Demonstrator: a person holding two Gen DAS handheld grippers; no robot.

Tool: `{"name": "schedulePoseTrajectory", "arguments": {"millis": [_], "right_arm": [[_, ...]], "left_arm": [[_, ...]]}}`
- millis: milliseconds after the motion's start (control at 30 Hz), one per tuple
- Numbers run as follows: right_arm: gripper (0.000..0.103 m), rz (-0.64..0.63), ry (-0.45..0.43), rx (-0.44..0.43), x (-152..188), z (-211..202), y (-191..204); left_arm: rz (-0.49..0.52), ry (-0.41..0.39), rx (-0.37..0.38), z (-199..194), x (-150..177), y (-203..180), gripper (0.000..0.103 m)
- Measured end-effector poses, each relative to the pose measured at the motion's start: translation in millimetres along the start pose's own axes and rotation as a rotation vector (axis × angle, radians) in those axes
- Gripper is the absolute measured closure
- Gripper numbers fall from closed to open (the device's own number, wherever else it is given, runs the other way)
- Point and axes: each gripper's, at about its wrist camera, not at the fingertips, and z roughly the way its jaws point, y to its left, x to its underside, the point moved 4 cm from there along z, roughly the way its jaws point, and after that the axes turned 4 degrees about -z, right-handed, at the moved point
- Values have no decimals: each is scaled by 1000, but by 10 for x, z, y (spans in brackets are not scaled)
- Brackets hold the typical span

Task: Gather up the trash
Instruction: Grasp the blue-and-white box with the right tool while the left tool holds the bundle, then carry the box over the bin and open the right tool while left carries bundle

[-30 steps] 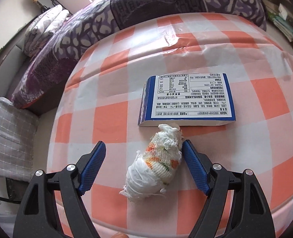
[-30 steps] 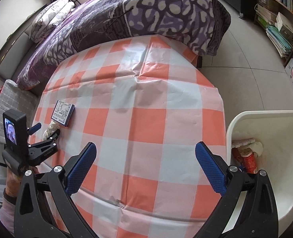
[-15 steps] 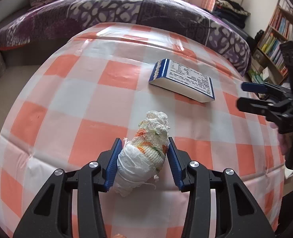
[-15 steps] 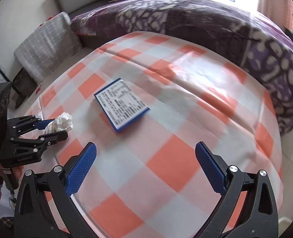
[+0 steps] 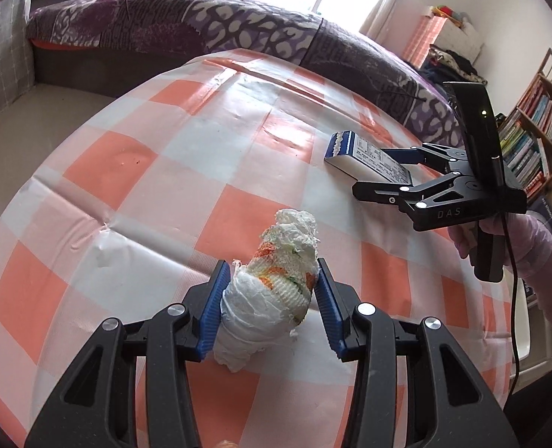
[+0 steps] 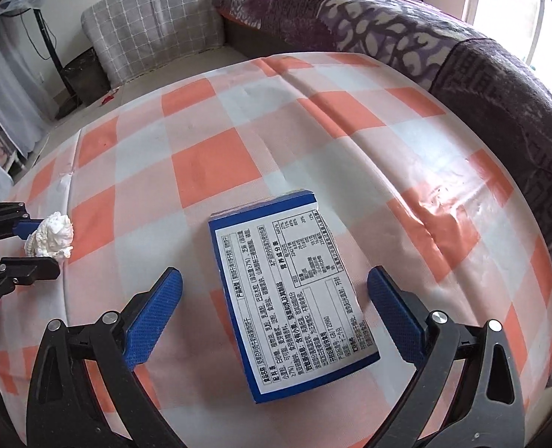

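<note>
My left gripper is shut on a crumpled white tissue wad with orange and green print, just above the checked tablecloth. The wad also shows in the right wrist view between the left gripper's fingers. A flat blue and white box lies label up on the cloth. My right gripper is open with the box between its fingers, not touching it. The left wrist view shows the box and the right gripper straddling it.
The round table has an orange and white checked cover. A purple patterned sofa curves behind it. A grey checked cushion sits at the far left. A bookshelf stands at the right.
My left gripper closed on the tissue wad and lifted it slightly. My right gripper swung from the bin side across the table and came down around the blue box.
</note>
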Motion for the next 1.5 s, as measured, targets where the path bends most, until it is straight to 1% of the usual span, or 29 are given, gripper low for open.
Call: {"name": "schedulePoseTrajectory", "arguments": {"millis": [33,67,100,133,200,267,367,467,567,700,767,900,1067,1200,1267,1500], "right_arm": [[21,-2,-6,6,6,-4,4],[34,7,-16,10,7,-9,6],[46,41,-30,9,0,-33,-4],[48,66,-36,9,7,-42,-22],[49,116,-50,22,26,-69,-36],[49,151,-56,54,67,-99,-17],[49,213,-72,97,150,-217,14],[49,291,-105,125,231,-457,35],[49,349,-117,142,284,-747,66],[49,394,-143,167,336,-1127,109],[49,431,-157,170,382,-1357,139],[49,487,-176,182,493,-1682,180],[49,548,-203,203,710,-2049,220],[49,569,-215,216,868,-2221,238],[49,577,-216,220,957,-2282,251],[49,623,-238,230,1254,-2460,202]], "left_arm": [[-3,-5,-2,-3,11,3,57],[-10,-10,-4,-7,18,14,57],[-18,-13,-6,-5,14,21,57],[-23,-15,-10,-5,9,26,57],[-34,-19,-31,-5,3,35,57],[-52,-20,-58,-14,-2,49,57],[-81,-11,-120,-51,-14,72,57],[-96,-13,-194,-174,-38,71,57],[-119,-15,-233,-374,-52,36,57],[-161,-36,-271,-692,-91,-51,57],[-195,-47,-284,-856,-104,-106,57],[-246,-76,-296,-1156,-136,-265,57],[-264,-124,-297,-1485,-143,-590,57],[-302,-149,-276,-1593,-102,-817,57],[-315,-146,-269,-1585,-58,-924,57],[-306,-155,-319,-1476,93,-1226,57]]}}
